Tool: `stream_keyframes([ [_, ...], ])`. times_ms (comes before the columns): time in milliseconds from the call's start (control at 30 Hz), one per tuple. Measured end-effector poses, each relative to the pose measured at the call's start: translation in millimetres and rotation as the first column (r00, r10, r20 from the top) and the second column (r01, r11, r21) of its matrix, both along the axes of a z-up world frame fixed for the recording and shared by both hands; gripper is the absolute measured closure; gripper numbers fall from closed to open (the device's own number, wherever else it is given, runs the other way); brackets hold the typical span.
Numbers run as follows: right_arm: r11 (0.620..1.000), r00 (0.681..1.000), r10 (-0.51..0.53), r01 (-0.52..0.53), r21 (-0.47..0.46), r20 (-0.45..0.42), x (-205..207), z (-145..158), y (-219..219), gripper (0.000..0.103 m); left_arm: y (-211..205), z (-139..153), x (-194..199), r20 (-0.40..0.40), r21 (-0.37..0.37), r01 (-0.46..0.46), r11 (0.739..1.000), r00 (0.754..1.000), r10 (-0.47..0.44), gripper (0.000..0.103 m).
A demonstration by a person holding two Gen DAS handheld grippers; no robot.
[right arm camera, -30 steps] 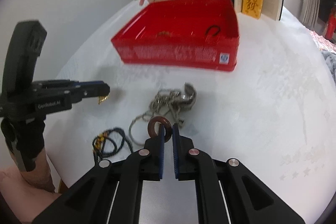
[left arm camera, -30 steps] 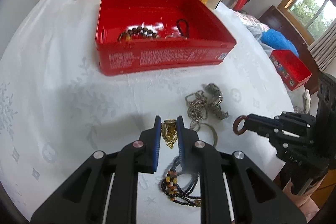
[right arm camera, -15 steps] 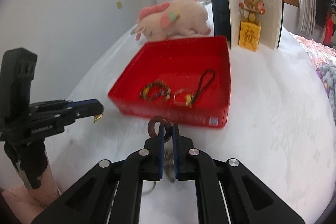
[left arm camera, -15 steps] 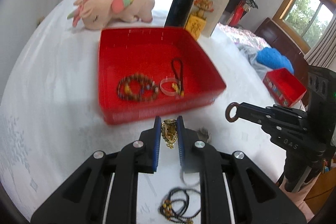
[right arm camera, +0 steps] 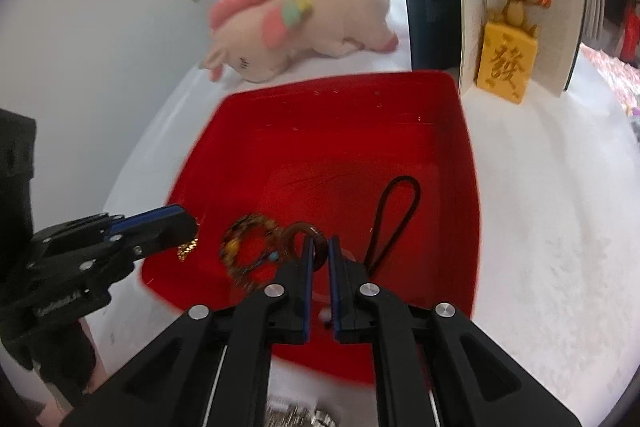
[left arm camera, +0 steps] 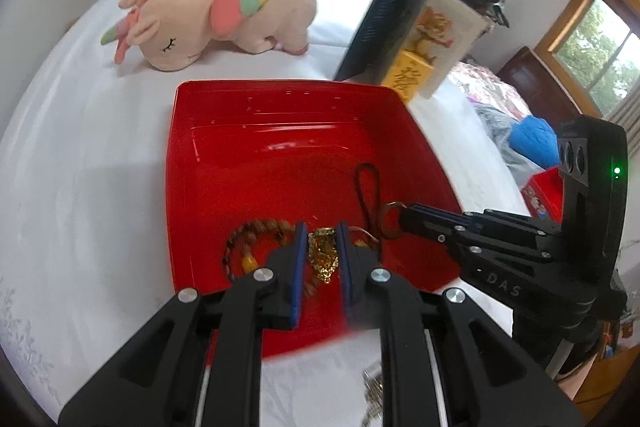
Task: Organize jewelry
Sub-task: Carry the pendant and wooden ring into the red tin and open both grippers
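Gold chain, bunched into a small limp tangle, hangs pinched between the blue pads of the left tongs (left arm camera: 323, 259), which are closed down to a narrow gap around the gold chain piece (left arm camera: 322, 255); it sits just above the near part of the red tin (left arm camera: 188, 163). The right tongs (right arm camera: 318, 259) are nearly shut on the edge of a brown ring (right arm camera: 301, 235), held upright over the same near end of the tin. The two loads should handle very differently. The chain looks light and slack, so it will sag, swing and slip link by link if gripped at a loose end; holding it across the thickest clump, as now, seems safest. The ring looks stiff and smooth, probably polished, so it could pivot or squirt out of a thin edge grip; a hold across its band suits it. Already lying on the tin floor are a beaded bracelet (right arm camera: 250, 251) and a black cord loop (right arm camera: 394, 219), both soft and easy to snag on release. More metal chain (right arm camera: 296, 415) lies on the white-clothed tabletop (left arm camera: 88, 187) before the tin.
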State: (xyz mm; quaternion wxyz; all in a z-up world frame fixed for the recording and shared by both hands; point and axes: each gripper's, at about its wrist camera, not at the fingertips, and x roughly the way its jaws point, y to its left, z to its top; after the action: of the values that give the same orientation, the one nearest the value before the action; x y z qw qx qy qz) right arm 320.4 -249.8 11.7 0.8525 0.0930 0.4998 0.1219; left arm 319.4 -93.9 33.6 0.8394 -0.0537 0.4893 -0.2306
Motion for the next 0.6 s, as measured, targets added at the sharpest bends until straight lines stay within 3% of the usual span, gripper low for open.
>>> stream_keyframes([
  [333, 0.999, 0.997, -0.003, -0.001, -0.043, -0.072, 39.1, -34.3, 7.4, 0.093, -1.0, -37.3, 48.5, -0.075, 0.046, -0.022, 0.999, 0.997, 0.025, 0.089],
  [600, 0.999, 0.998, -0.02, 0.017, -0.045, -0.054, 30.0, -26.1, 5.6, 0.091, 5.2, -29.7, 42.4, -0.062, 0.042, -0.028, 0.999, 0.998, 0.03, 0.087],
])
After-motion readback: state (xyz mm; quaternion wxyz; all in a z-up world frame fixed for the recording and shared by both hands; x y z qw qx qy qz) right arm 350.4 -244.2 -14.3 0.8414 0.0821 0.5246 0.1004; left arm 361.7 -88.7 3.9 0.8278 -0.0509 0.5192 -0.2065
